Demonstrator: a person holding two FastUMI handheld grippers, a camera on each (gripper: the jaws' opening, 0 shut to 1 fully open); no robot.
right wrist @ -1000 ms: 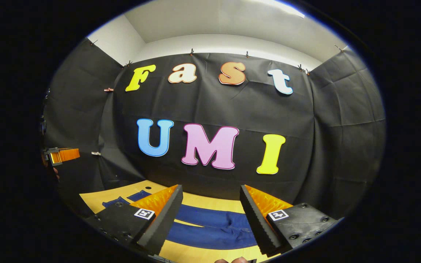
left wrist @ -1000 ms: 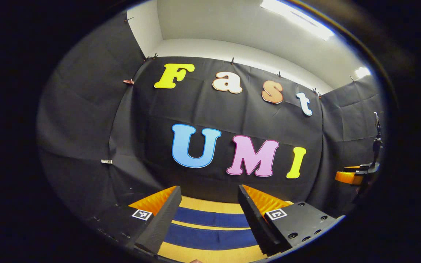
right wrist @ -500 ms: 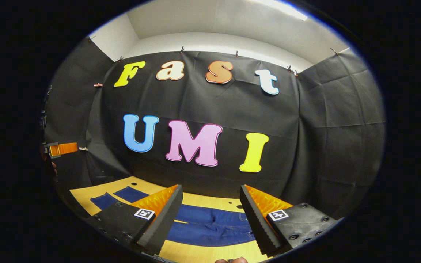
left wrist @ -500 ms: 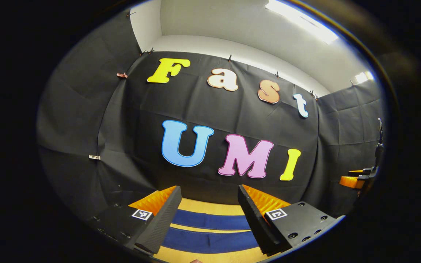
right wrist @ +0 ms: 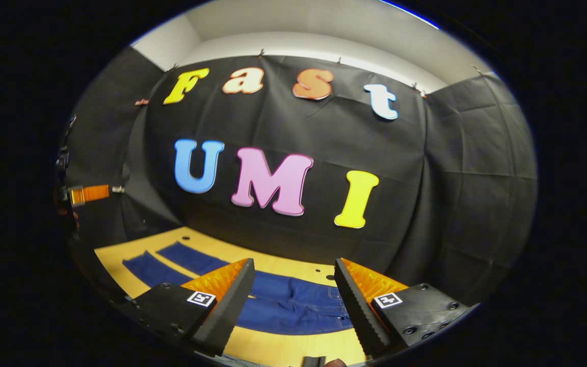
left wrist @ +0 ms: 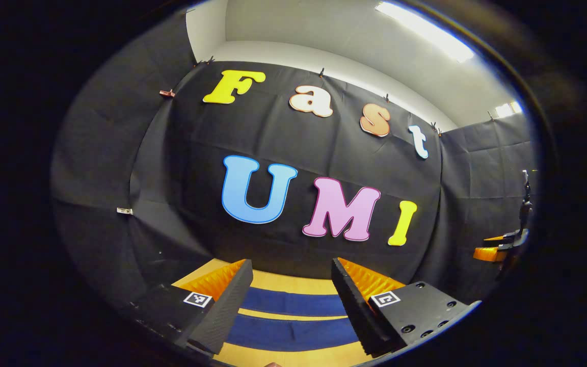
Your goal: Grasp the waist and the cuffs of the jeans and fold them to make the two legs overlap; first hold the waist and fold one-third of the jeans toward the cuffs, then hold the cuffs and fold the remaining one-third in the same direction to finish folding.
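Observation:
Dark blue jeans lie flat on a wooden table, the waist end under my right gripper and the two legs running off to the left. In the left gripper view the two legs show as separate blue bands with table between them. My left gripper hovers above them, open, with nothing between its fingers. My right gripper is open too, held above the waist without touching it. The other gripper appears far left in the right gripper view, and the other gripper far right in the left gripper view.
The black cloth wall stands close behind the table on the far side and both ends. Small holes dot the tabletop near the waist. Bare wood lies in front of the jeans.
Both views have tilted down a little, so more of the table and jeans shows, most of all in the right gripper view. Both grippers stay open and the jeans have not moved.

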